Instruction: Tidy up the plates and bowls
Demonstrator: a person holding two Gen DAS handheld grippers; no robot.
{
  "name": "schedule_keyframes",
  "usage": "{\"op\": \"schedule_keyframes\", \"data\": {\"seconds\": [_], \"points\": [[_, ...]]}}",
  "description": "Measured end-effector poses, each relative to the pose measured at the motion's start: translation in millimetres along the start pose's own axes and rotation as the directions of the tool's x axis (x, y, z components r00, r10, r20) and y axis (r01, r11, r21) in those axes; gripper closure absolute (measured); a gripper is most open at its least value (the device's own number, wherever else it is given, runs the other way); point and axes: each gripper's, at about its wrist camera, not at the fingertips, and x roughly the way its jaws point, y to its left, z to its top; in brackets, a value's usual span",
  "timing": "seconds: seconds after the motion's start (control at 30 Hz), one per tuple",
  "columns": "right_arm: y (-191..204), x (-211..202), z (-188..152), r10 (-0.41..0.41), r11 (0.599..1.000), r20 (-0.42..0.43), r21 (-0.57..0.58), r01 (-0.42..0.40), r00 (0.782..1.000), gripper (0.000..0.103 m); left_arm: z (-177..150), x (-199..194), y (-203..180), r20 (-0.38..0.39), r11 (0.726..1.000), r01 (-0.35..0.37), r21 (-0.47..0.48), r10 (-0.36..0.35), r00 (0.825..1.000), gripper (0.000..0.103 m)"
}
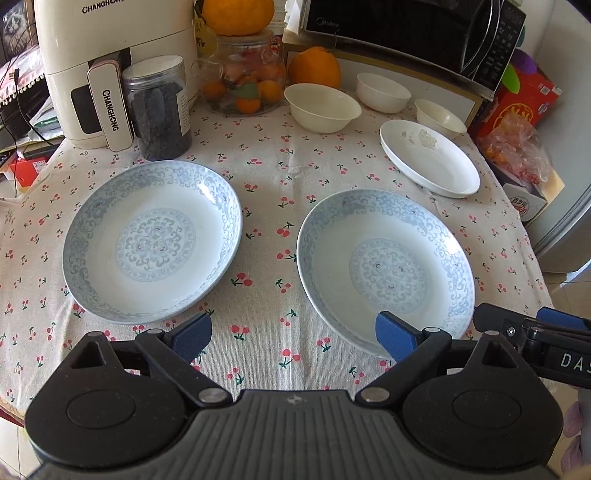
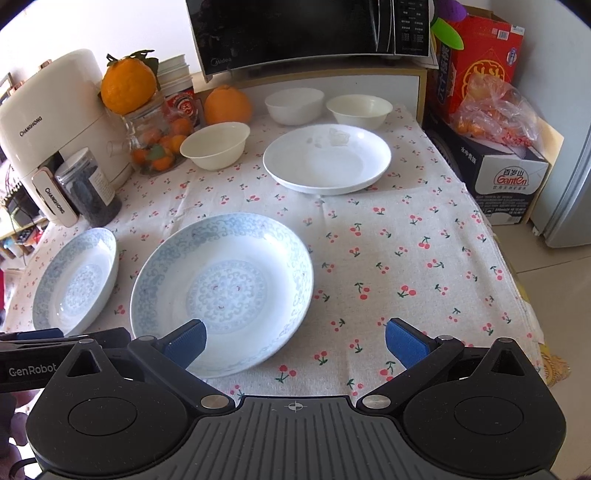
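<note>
Two blue-patterned plates lie on the cherry-print tablecloth: one on the left, one on the right. A plain white plate sits further back, with three white bowls behind it. My left gripper hangs open above the cloth between the patterned plates, its right pad over the right plate's near rim. My right gripper is open with nothing held, its left pad over the same plate's near edge.
A cream air fryer, a dark jar, a glass jar of fruit and oranges line the back left. A microwave stands at the back. Boxes and a fridge flank the table's right edge.
</note>
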Motion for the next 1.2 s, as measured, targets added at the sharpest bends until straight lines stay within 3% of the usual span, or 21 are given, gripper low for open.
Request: {"op": "schedule_keyframes", "data": {"seconds": [0.2, 0.33, 0.6, 0.87, 0.97, 1.2], "points": [[-22.5, 8.8, 9.1, 0.140, 0.984, -0.024, 0.112, -0.136, 0.990, 0.000, 3.6, 10.0, 13.6, 0.003, 0.992, 0.109, -0.056, -0.109, 0.994, 0.015], [-44.7, 18.2, 11.8, 0.261, 0.937, -0.016, 0.243, -0.249, 0.965, 0.000, 5.9, 21.6, 23.9, -0.026, 0.976, 0.181, -0.123, -0.186, 0.982, 0.031], [-64.1, 39.3, 11.3, 0.346, 0.873, 0.006, 0.362, -0.325, 0.938, 0.011, 6.8, 35.6, 35.4, -0.014, 0.934, 0.288, -0.212, -0.298, 0.955, 0.056], [-65.3, 58.8, 3.9, 0.330, 0.872, -0.032, 0.392, -0.292, 0.943, 0.056, 10.6, 46.2, 37.4, -0.030, 0.947, 0.243, -0.209, -0.255, 0.966, 0.078], [-65.0, 62.3, 3.2, 0.316, 0.880, -0.040, 0.386, -0.277, 0.948, 0.064, 11.1, 49.4, 36.8, -0.037, 0.955, 0.222, -0.197, -0.234, 0.971, 0.085], [-64.3, 71.9, -0.1, 0.290, 0.887, -0.048, 0.390, -0.249, 0.956, 0.089, 12.8, 51.3, 33.1, -0.036, 0.960, 0.220, -0.176, -0.230, 0.973, 0.091]]}}
